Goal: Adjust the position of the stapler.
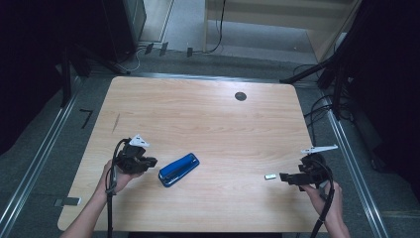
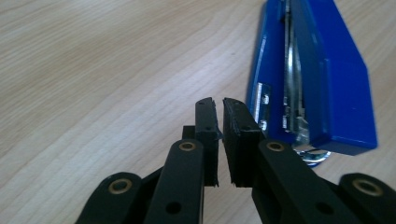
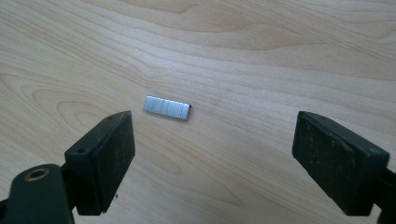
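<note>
The right gripper (image 3: 212, 154), jaws wide, hovers before the staple strip (image 3: 166, 108) on the bench (image 1: 208, 114). The left gripper (image 2: 219, 105), closed and empty, sits beside the blue stapler (image 2: 322, 79). Likely next: pinch the strip.

high view: above, looks forward and down on whole tabletop (image 1: 208, 114) | left tool view: low, close on stapler (image 2: 322, 79), shared with high view | right tool view: close on staples (image 3: 166, 107), shared with high view
</note>
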The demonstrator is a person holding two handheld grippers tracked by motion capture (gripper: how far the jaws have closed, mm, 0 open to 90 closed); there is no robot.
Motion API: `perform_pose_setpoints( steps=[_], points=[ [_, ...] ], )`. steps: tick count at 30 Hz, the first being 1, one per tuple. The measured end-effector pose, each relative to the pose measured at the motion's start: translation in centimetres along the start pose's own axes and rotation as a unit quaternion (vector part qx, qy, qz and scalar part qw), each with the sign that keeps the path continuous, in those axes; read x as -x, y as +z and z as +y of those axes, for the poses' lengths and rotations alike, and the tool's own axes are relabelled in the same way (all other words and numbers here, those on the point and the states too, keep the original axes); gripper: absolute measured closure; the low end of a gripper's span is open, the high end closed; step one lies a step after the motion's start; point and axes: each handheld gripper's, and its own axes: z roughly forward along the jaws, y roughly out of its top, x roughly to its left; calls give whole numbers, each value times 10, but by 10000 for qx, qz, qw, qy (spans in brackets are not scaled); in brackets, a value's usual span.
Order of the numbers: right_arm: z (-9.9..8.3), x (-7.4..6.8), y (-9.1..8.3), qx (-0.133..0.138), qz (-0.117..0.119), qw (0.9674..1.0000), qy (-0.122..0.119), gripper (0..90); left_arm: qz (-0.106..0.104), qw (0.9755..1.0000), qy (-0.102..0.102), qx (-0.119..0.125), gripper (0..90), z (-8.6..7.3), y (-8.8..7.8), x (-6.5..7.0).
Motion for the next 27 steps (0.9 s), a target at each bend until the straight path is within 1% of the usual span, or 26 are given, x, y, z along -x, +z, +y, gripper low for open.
perform_pose_setpoints(
  steps=[4, 5, 7, 8, 11, 15, 16, 18, 19, 20, 22, 23, 26, 27],
  points=[
    [1, -1, 1, -10, 14, 10000, -11, 134, -131, 9998, 108, -92, 877, 1, 2, 6],
    [1, -1, 1, -10, 14, 10000, -11, 134, -131, 9998, 108, -92, 880, 1, 2, 6],
    [1, -1, 1, -18, 12, 10000, -16, 134, -249, 9995, 149, -145, 886, 1, 4, 8],
    [1, -1, 1, -18, 12, 10000, -16, 134, -249, 9995, 149, -145, 887, 1, 4, 8],
    [1, -1, 1, -18, 9, 10000, -24, 134, -373, 9988, 228, -213, 893, 2, 7, 13],
    [0, -1, 1, -19, 6, 10000, -21, 135, -380, 9987, 247, -234, 900, 3, 9, 15],
    [0, -1, 1, -19, 6, 10000, -21, 135, -432, 9985, 230, -242, 900, 3, 9, 15],
    [0, -1, 1, -24, 10, 10000, -19, 134, -465, 9984, 213, -246, 900, 3, 9, 15],
    [0, -1, 2, -33, 15, 10000, -11, 135, -524, 9981, 197, -243, 900, 3, 10, 16],
    [0, -1, 2, -39, 19, 10000, -12, 134, -524, 9981, 197, -243, 900, 3, 10, 16],
    [0, -1, 2, -43, 28, 10000, -10, 134, -566, 9977, 237, -284, 900, 4, 12, 18],
    [1, -2, 2, -53, 28, 10000, -13, 135, -591, 9976, 227, -286, 900, 4, 12, 19],
    [1, -2, 3, -64, 17, 10000, -18, 134, -638, 9968, 328, -345, 900, 5, 15, 24],
    [1, -2, 3, -64, 18, 10000, -25, 134, -638, 9968, 328, -345, 900, 5, 15, 24]
  ],
)
